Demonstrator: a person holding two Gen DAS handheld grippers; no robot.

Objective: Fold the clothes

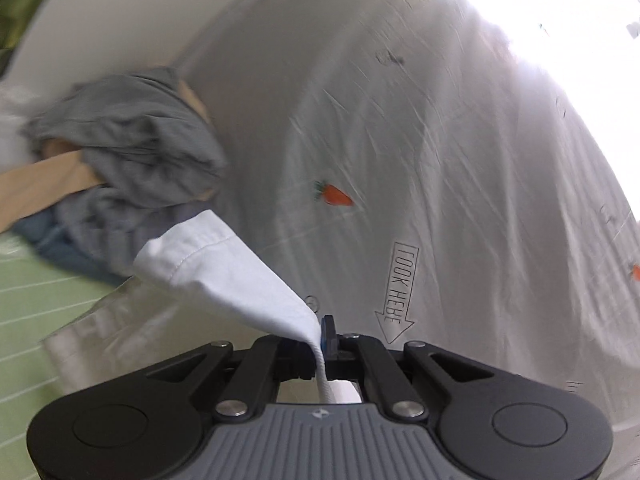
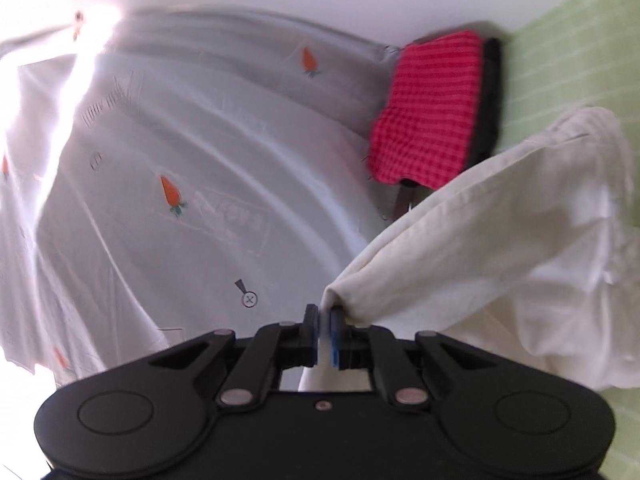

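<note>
Both my jaws are clamped tight, left gripper [image 1: 321, 340] and right gripper [image 2: 324, 340] on the white garment [image 2: 500, 232]; lifting it above the carrot-print sheet [image 1: 400, 140], next I'd spread it flat.

"LOOK HERE" inside a printed arrow, upside down, on the carrot-patterned white sheet [image 1: 400, 160].

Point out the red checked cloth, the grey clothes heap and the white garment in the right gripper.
red checked cloth [image 2: 430, 108], right wrist view, middle of its checked face.
grey clothes heap [image 1: 132, 140], left wrist view, top folds.
white garment [image 2: 460, 232], right wrist view, the stretched fold.
</note>
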